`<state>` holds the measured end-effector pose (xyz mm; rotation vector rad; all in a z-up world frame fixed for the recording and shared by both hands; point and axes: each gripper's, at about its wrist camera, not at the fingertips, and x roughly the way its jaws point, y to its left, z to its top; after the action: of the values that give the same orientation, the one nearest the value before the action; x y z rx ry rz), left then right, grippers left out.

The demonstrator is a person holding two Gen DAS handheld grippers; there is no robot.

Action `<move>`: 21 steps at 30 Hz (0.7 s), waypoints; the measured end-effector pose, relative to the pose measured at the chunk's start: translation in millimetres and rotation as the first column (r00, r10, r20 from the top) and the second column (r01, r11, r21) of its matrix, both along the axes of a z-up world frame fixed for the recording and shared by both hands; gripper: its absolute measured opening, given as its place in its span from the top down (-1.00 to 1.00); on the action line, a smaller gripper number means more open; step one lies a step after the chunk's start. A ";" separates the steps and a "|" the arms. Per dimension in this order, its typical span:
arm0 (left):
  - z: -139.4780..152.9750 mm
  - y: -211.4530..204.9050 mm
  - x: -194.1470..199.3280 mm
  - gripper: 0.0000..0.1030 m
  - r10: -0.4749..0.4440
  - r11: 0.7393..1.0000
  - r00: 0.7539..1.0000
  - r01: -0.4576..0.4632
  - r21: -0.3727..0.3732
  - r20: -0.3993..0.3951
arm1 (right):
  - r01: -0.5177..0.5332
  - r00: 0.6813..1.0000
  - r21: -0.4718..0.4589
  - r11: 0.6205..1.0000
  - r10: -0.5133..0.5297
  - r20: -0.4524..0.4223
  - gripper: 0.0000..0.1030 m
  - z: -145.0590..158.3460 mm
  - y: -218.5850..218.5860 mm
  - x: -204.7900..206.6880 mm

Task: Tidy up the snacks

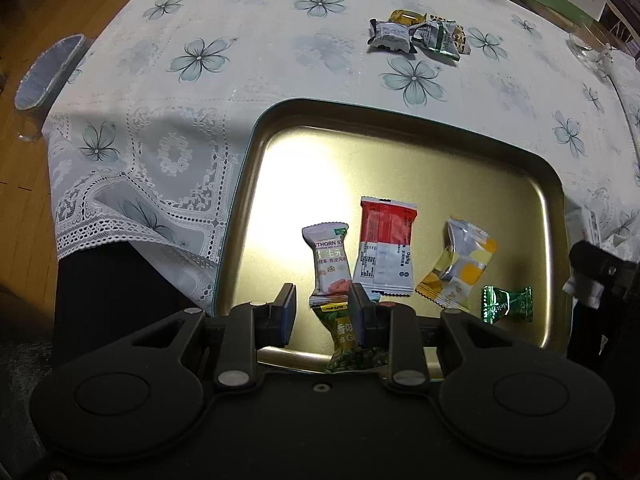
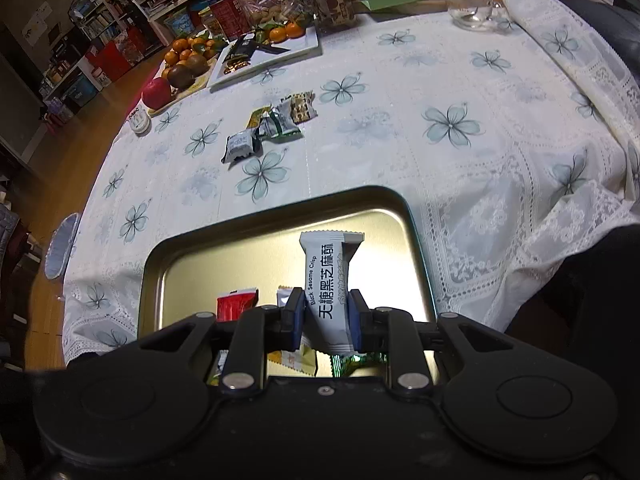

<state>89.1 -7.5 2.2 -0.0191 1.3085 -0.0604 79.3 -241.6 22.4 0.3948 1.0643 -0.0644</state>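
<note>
My right gripper pinches a white packet printed "Black Sesame Crisp" and "无糖黑芝麻酥". In the tin, a pale packet reads "WTHORN ST", cut off at both ends. The other wrappers' print is too small or hidden for me to read.

From the left wrist, the gripper's right finger covers one side of the green snack packet, so most of its lettering can't be read. From the right wrist, the gripper body hides the lower halves of the red packet and the yellow one in the tin tray. A green wrapper peeks out below, possibly a candy.
</note>
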 end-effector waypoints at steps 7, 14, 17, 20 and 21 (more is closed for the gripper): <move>3.6 -5.3 -4.5 0.25 -0.012 1.000 1.000 0.011 0.027 0.027 | 0.011 0.997 -0.020 1.000 -0.009 0.074 0.47 14.1 1.0 7.3; 5.2 -8.1 -10.0 0.25 -0.021 0.999 0.999 0.020 0.031 0.033 | -0.021 0.998 -0.024 1.000 0.022 0.065 0.43 14.9 9.7 -4.7; 4.6 -9.1 -14.4 0.25 -0.025 0.999 0.999 0.023 0.035 0.034 | -0.034 0.999 -0.012 0.999 0.034 0.040 0.43 9.1 14.2 -15.1; 2.9 -10.1 -20.2 0.25 -0.029 0.999 0.999 0.028 0.042 0.034 | -0.044 0.999 -0.002 0.999 0.044 0.021 0.43 3.2 18.5 -26.6; 2.1 -10.3 -22.4 0.25 -0.029 0.999 0.999 0.028 0.042 0.031 | -0.048 0.999 0.000 0.999 0.048 0.017 0.43 1.6 19.9 -30.4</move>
<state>66.6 -17.8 4.3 0.0358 1.2779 -0.0578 48.9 -221.6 24.1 0.3694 1.0568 -0.0180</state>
